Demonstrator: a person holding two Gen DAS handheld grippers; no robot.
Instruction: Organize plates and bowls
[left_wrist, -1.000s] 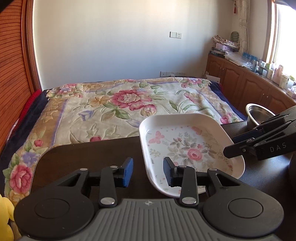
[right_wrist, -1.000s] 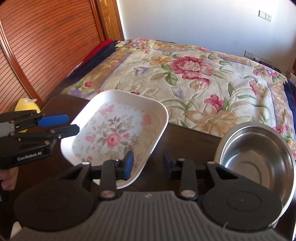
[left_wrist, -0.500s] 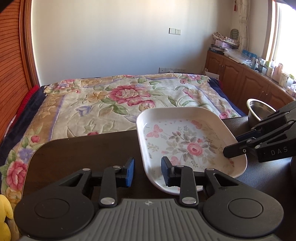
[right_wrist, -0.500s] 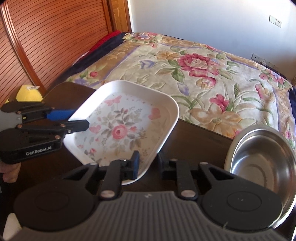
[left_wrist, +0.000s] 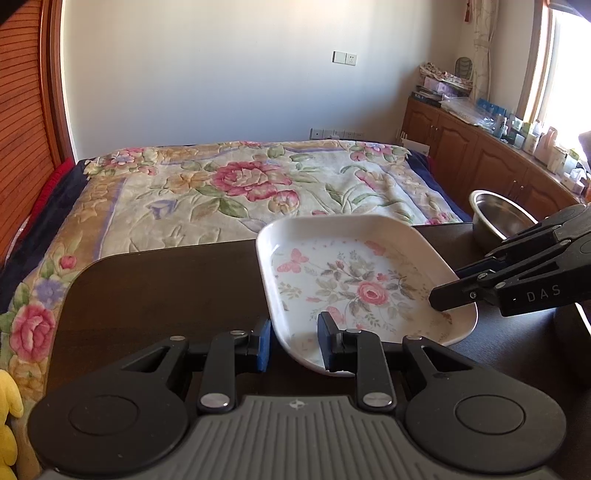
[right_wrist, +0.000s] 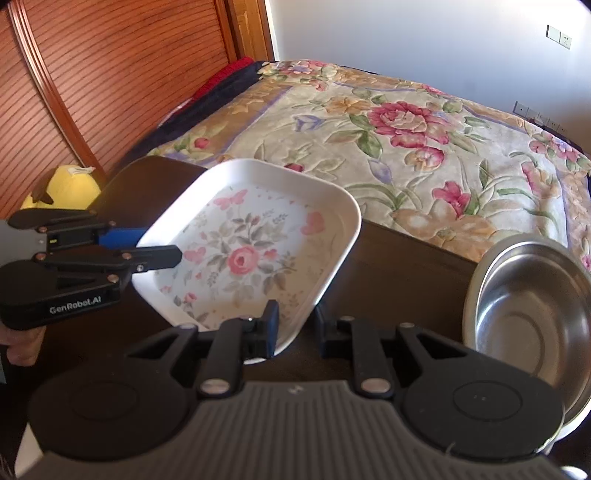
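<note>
One flowered plate (left_wrist: 354, 280) and one steel bowl (right_wrist: 532, 314) sit on the desk (left_wrist: 166, 291); perhaps one yellow toy (right_wrist: 62, 186) beside it.

Sunlit bedroom (left_wrist: 207, 74), floral bed (left_wrist: 251, 184)

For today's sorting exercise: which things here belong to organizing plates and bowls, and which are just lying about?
Belong to the job:
white square floral plate
round stainless steel bowl

Just lying about:
yellow plush toy
flowered bed quilt
dark wooden table
</note>
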